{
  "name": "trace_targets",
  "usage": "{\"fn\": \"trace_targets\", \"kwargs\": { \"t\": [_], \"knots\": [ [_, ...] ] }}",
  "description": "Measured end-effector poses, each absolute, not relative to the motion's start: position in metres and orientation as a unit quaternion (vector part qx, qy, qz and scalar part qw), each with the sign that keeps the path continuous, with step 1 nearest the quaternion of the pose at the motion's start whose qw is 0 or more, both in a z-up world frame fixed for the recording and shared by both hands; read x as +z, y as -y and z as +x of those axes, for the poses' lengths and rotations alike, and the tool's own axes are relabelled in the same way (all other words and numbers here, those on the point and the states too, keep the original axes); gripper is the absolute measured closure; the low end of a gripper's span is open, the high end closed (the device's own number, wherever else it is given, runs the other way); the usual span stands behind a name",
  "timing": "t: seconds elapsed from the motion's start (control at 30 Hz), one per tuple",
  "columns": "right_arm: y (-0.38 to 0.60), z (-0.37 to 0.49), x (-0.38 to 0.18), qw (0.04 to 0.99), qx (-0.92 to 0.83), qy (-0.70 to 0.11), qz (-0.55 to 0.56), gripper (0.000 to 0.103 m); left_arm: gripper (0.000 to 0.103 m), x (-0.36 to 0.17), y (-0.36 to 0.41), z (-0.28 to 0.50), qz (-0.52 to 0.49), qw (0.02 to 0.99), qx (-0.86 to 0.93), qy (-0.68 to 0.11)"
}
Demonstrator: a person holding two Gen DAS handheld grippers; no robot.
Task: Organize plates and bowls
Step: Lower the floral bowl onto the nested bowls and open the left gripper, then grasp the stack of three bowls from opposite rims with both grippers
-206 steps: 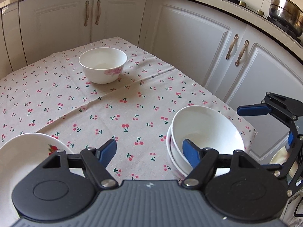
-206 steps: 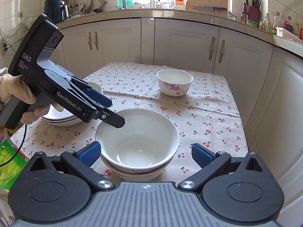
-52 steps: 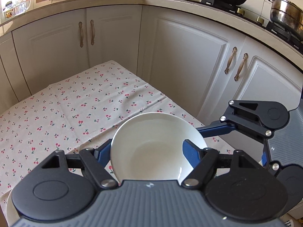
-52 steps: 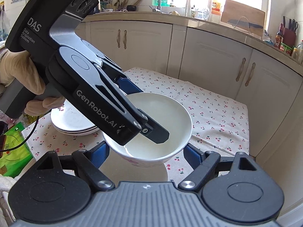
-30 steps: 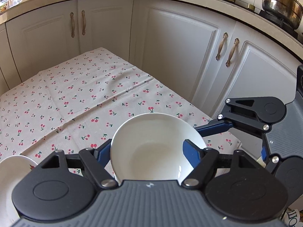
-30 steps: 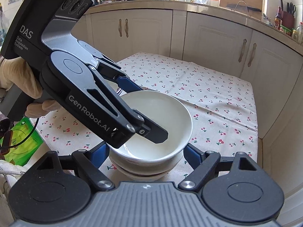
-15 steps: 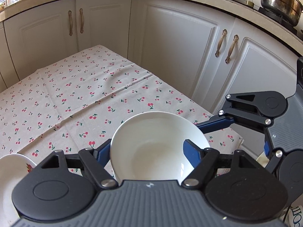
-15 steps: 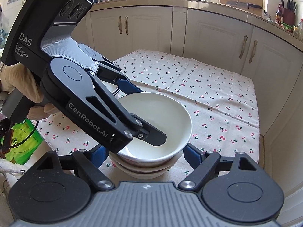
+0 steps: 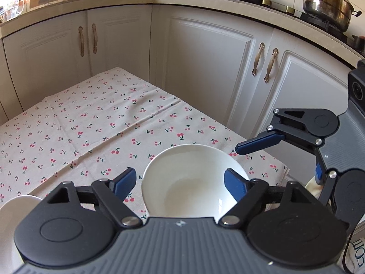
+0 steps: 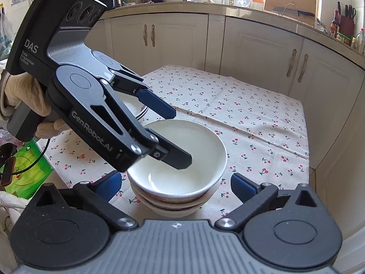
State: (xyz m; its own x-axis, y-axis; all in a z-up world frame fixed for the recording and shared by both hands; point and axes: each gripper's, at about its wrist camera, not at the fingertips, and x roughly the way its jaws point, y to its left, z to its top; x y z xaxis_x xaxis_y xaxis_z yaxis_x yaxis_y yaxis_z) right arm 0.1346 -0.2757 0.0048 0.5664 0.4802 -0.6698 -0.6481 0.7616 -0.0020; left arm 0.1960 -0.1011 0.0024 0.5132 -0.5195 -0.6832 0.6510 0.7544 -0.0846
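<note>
The top bowl (image 10: 182, 157) sits nested on a stack of bowls (image 10: 173, 207) near the table corner, directly between the fingers of the right claw (image 10: 175, 182). The right claw's jaws have just been opening and stand wide, both blue pads clear of the bowl wall; it holds nothing.

The left claw (image 9: 180, 180) straddles the same top bowl (image 9: 189, 182) from the other side. Its jaws have just been opening: one pad stands clear outside the rim, the other finger (image 10: 175, 157) hangs inside the bowl. No grip is visible.

A stack of plates (image 10: 139, 109) lies behind the left claw, well apart from the bowls. A cherry-print cloth (image 9: 91, 123) covers the table. A gloved hand (image 10: 25, 100) holds the left claw's handle.
</note>
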Motion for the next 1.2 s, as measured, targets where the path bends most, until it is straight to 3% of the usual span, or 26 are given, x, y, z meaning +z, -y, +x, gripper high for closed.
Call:
{"fn": "trace_targets", "kwargs": {
  "t": [0.2,0.3,1.0,1.2],
  "knots": [
    [0.282,0.128,0.0,0.882,0.308,-0.333,-0.125,0.0,0.015,0.006,0.077,0.18,0.089,0.875,-0.343,-0.331],
    [0.283,0.124,-0.002,0.884,0.303,-0.333,-0.128,0.0,0.004,0.001,0.064,0.166,0.101,0.884,-0.338,-0.306],
    [0.27,0.14,-0.039,0.851,0.32,-0.359,-0.208,0.0,0.005,-0.058,0.069,0.166,0.182,0.831,-0.374,-0.369],
    [0.264,0.15,-0.042,0.831,0.352,-0.361,-0.235,0.0,0.009,-0.064,0.075,0.18,0.195,0.811,-0.4,-0.381]
  ]
}}
